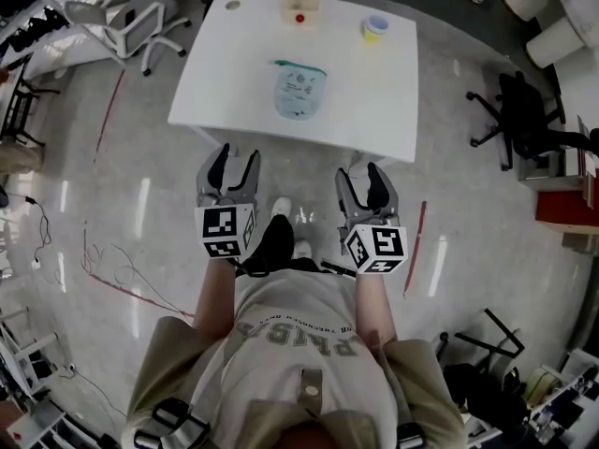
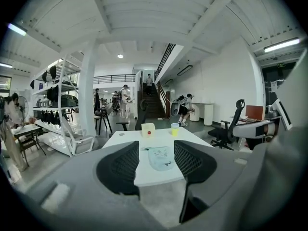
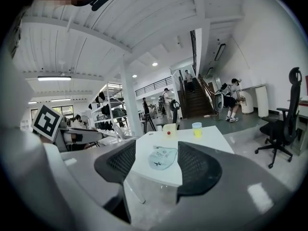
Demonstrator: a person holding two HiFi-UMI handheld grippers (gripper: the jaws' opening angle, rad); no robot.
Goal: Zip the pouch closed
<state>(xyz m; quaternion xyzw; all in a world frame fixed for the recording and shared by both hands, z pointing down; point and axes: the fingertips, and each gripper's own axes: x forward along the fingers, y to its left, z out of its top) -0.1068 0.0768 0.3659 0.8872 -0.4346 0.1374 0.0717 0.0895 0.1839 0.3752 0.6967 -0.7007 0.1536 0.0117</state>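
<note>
A pale blue-green pouch lies flat near the middle of the white table, its zipper edge on the far side. In the head view both grippers hang over the floor short of the table's near edge. My left gripper is open with nothing between its jaws, and so is my right gripper. The left gripper view shows the pouch far off between the mesh pads of the left gripper. In the right gripper view the pouch likewise sits framed beyond the right gripper.
A small cream box with a red dot and a yellow cup stand at the table's far side. White office chairs are at the far left, a black chair at the right. Red tape lines mark the floor. Several people stand far off near the stairs.
</note>
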